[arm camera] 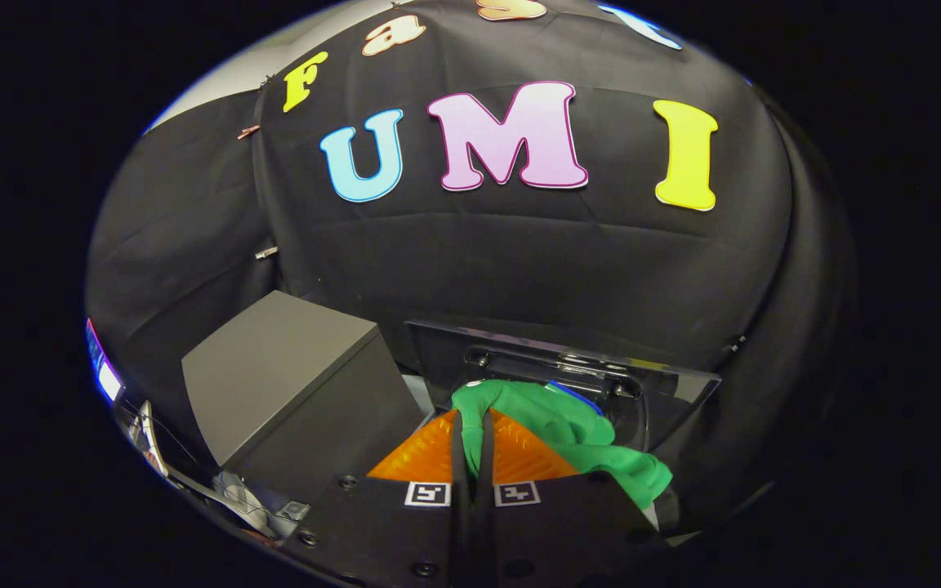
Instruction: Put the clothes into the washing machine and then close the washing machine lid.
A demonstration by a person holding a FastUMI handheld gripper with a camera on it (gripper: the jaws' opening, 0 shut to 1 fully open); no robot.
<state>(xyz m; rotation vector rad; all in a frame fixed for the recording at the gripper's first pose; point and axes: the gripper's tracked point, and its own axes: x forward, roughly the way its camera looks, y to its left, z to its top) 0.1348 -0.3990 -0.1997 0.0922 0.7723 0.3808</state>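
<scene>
Green garment [568, 429], bunched, soft fabric. One fold of it runs down into the narrow slot between the two fingers, the rest spills out ahead of the tips and off to the right side, with a lobe hanging down past the right finger. A small blue edge [577, 396] shows at the top of the bunch; cannot tell if it's part of the same cloth or another item.

Gripper [474, 445] fingers drawn nearly together, both pressing the green fold from either side, so the cloth is pinched and held. Each finger carries a square black-and-white marker [427, 494] near its base.

Garment sits over the washing machine [683, 392], which is dark and glossy, just ahead of and under the fingertips. Its lid [519, 347] stands up behind the cloth, open, hinge hardware visible at the lid's lower edge right behind the green fabric. The drum opening is mostly hidden by the cloth and fingers; cannot tell how far in the garment is.

Left of the machine, touching or just beside it, a plain grey box [274, 367]. Further left and lower, some small cluttered items [234, 494], too blurred to identify.
</scene>
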